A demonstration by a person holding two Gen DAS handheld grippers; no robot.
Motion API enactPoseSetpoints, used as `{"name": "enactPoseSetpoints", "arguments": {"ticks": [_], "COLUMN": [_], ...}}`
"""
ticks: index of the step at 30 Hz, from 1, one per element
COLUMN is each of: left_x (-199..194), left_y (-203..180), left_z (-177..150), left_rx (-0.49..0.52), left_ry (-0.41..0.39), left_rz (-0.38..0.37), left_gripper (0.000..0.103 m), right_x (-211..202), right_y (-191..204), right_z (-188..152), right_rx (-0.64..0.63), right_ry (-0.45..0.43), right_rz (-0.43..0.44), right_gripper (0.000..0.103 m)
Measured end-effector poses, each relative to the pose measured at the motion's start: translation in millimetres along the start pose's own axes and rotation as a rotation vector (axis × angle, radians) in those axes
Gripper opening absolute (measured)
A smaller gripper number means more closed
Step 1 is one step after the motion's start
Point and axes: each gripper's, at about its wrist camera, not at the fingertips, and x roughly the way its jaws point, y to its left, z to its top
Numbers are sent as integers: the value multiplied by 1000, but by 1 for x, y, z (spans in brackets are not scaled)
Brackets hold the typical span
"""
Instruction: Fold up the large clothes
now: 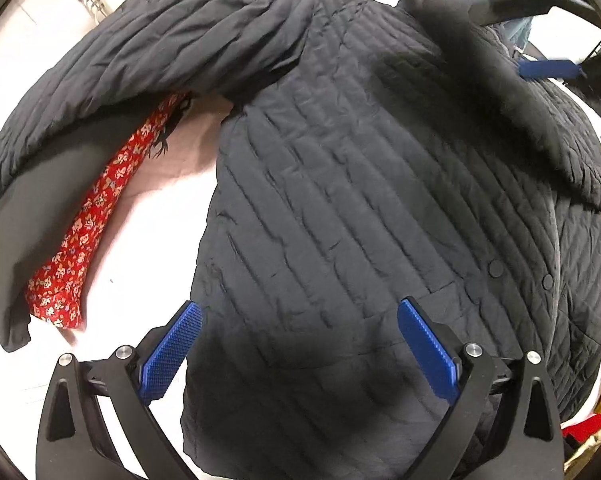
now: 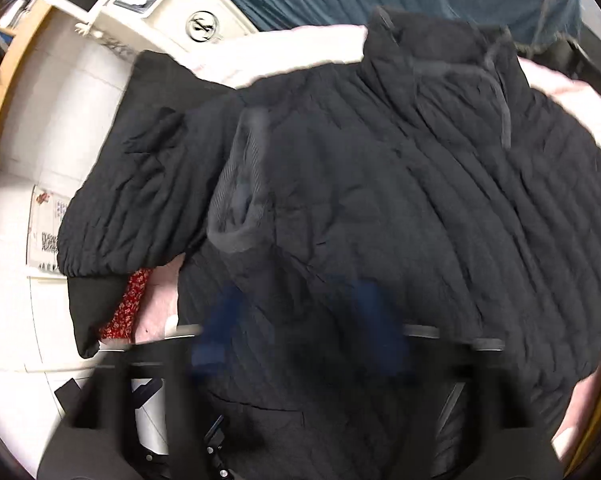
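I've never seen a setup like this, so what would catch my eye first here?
A big black quilted jacket fills the middle, spread over a pale pink sheet. A red flowered cloth peeks from under its sleeve on the left. The left hand-held gripper hovers open over the jacket's hem.

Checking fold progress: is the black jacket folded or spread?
Mostly spread: black jacket lies flat, one sleeve stretched sideways, untucked.

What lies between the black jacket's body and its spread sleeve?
In the left wrist view, a red floral cloth and a pale pink sheet lie between the black jacket and its sleeve.
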Motion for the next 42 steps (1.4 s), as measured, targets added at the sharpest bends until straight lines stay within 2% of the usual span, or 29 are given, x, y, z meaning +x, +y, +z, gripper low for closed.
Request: {"name": "enactPoseSetpoints", "arguments": {"ticks": [2, 5, 10, 19, 23, 26, 28, 33, 35, 38, 42], "left_x": [1, 0, -8, -15, -15, -10, 2, 53, 70, 83, 95], "left_y": [0, -4, -21, -64, -85, -102, -114, -140, -144, -144, -141], "left_z": [2, 11, 27, 61, 87, 105, 117, 140, 145, 150, 152], "left_rx": [-2, 12, 69, 221, 246, 257, 259, 264, 253, 237, 220], "left_ry": [1, -7, -37, -93, -103, -104, -85, 32, 75, 110, 117], "left_rz": [-2, -5, -7, 25, 6, -18, -18, 11, 13, -6, -43], "left_gripper": [96, 96, 97, 97, 97, 97, 97, 97, 98, 98, 99], "right_x": [1, -2, -11, -40, -49, -47, -40, -3, 5, 13, 23], "right_y": [-2, -7, -37, -142, -172, -181, -183, -175, -181, -195, -198], "right_z": [-1, -9, -16, -55, -63, -62, -60, -55, -52, -48, -44], "right_rx": [0, -9, 66, 204, 235, 236, 211, 63, 80, 130, 116], "right_ry": [-20, -24, -24, -45, -58, -61, -55, 37, 54, 76, 76], "right_rz": [19, 1, -28, -292, -364, -383, -395, -528, -535, -502, -521], "right_gripper": [74, 74, 75, 75, 79, 81, 86, 94, 97, 97, 99]}}
